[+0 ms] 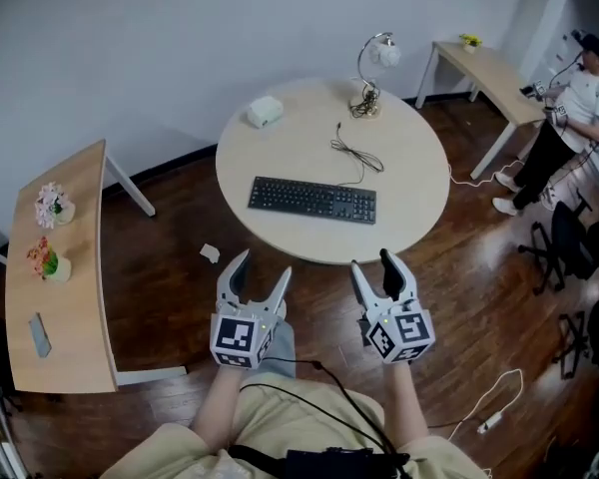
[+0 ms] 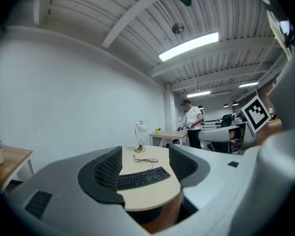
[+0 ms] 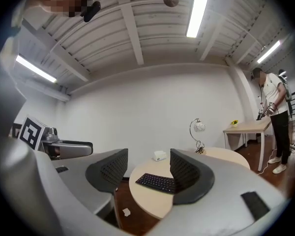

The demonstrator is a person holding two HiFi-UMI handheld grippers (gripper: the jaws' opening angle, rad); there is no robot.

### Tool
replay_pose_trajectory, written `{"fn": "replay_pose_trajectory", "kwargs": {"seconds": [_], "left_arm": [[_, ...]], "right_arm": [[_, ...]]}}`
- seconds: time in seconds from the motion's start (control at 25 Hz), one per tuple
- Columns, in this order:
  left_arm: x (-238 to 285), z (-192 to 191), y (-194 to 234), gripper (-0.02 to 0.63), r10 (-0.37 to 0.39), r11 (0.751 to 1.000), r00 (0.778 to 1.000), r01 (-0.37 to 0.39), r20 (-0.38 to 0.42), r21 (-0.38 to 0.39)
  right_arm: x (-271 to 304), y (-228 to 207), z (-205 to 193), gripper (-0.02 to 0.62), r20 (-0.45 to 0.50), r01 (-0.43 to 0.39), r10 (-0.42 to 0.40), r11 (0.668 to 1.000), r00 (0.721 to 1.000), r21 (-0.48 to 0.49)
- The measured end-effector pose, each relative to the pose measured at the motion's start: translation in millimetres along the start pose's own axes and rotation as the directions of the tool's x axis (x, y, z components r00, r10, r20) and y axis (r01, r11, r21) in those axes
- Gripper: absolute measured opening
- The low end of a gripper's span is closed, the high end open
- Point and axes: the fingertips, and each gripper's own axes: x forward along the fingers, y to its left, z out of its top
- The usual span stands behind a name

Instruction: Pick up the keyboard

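The black keyboard [image 1: 311, 200] lies flat on the round beige table [image 1: 280, 148], its cable [image 1: 354, 153] trailing toward the back. Both grippers hover over the wooden floor, short of the table's near edge. My left gripper [image 1: 263, 265] is open with nothing between its jaws. My right gripper [image 1: 373, 261] is open and empty too. In the left gripper view the keyboard [image 2: 142, 177] shows far ahead through the gap of that gripper [image 2: 145, 162]. The right gripper view shows the keyboard [image 3: 157, 182] partly behind the right jaw of that gripper [image 3: 148, 167].
A desk lamp [image 1: 374, 63] and a white box [image 1: 265, 112] stand at the table's back. A long side table [image 1: 75, 307] with flower pots is at the left. A person [image 1: 569, 118] stands by a desk [image 1: 484, 73] at the far right, near chairs [image 1: 569, 247].
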Motion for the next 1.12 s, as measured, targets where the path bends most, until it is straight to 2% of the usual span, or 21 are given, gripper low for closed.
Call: {"fn": "replay_pose_trajectory", "kwargs": {"seconds": [0.12,0.24,0.4,0.64,0.72,0.8,0.88,1.0,1.12], "left_arm": [[56.5,9.3,28.3,0.29,-0.054,0.998,0.999,0.054,0.004,-0.025],[98.5,27.4,62.4,0.29,-0.076,0.995,0.997,0.077,0.015,-0.061],[145.4,25.4,110.7,0.29,-0.104,0.993,0.995,0.104,0.004,-0.048],[190.7,-4.4,170.3,0.29,-0.097,0.988,0.994,0.09,-0.056,-0.122],[208.5,-20.4,178.2,0.29,-0.113,0.988,0.989,0.101,-0.093,-0.119],[224.5,-40.4,178.3,0.29,-0.121,0.984,0.984,0.1,-0.133,-0.15],[240.6,-60.4,174.9,0.29,-0.138,0.968,0.974,0.094,-0.178,-0.233],[263.5,-92.3,176.3,0.29,-0.157,0.924,0.953,0.049,-0.259,-0.38],[273.9,-138.4,182.7,0.29,-0.168,0.886,0.909,-0.031,-0.383,-0.463]], "right_arm": [[64.2,-14.8,1.4,0.272,-0.022,0.004,-0.004,1.0,1.0,0.007],[125.3,-13.4,9.4,0.272,-0.039,-0.012,0.012,1.0,0.999,0.006],[200.3,-8.2,7.7,0.272,-0.075,-0.034,0.034,0.999,0.997,0.003],[275.4,-0.3,-12.2,0.272,-0.138,-0.065,0.065,0.998,0.988,0.007],[285.8,-6.2,-18.5,0.272,-0.161,-0.059,0.059,0.998,0.985,0.003],[287.8,-21.9,-30.4,0.272,-0.189,-0.041,0.043,0.999,0.981,0.012],[287.6,-46.2,-45.5,0.272,-0.225,-0.011,0.018,0.999,0.974,0.032],[285.0,-90.7,-75.2,0.272,-0.289,0.03,-0.014,0.998,0.957,0.052],[267.4,-139.4,-117.2,0.272,-0.397,0.072,-0.033,0.994,0.917,0.084]]}}
